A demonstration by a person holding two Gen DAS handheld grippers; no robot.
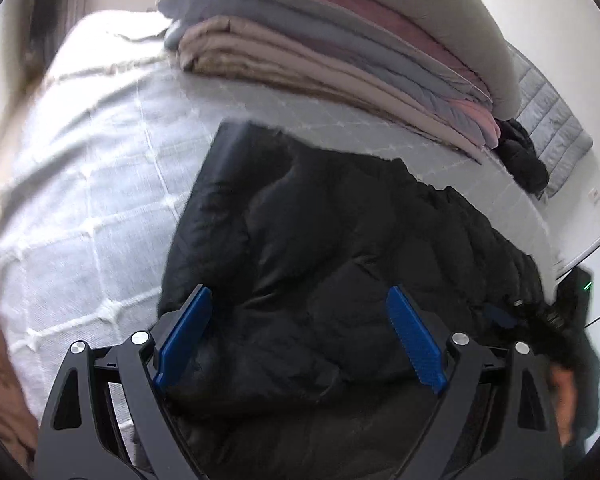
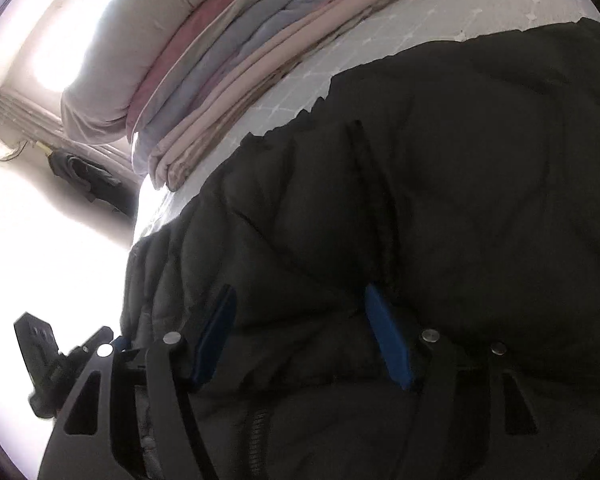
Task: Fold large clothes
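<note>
A black puffer jacket [image 1: 340, 240] lies spread on the white bedspread [image 1: 80, 200]. My left gripper [image 1: 299, 293] hovers just above its near part, jaws wide open, blue pads [image 1: 186, 332] apart with only jacket surface showing below them. In the right wrist view the same jacket [image 2: 440, 160] fills most of the picture. My right gripper [image 2: 299, 291] is low on it, open, with a puffed fold of the jacket lying between the blue pads [image 2: 388, 336]; the pads do not press on it. A zipper [image 2: 256, 432] runs below that gripper.
A stack of folded blankets [image 1: 340, 40], pink, grey and beige, sits at the far side of the bed, also seen in the right wrist view [image 2: 220, 60]. A dark garment [image 1: 524, 156] and a grey quilted piece [image 1: 552, 120] lie far right. A hand [image 1: 564, 384] shows at the right edge.
</note>
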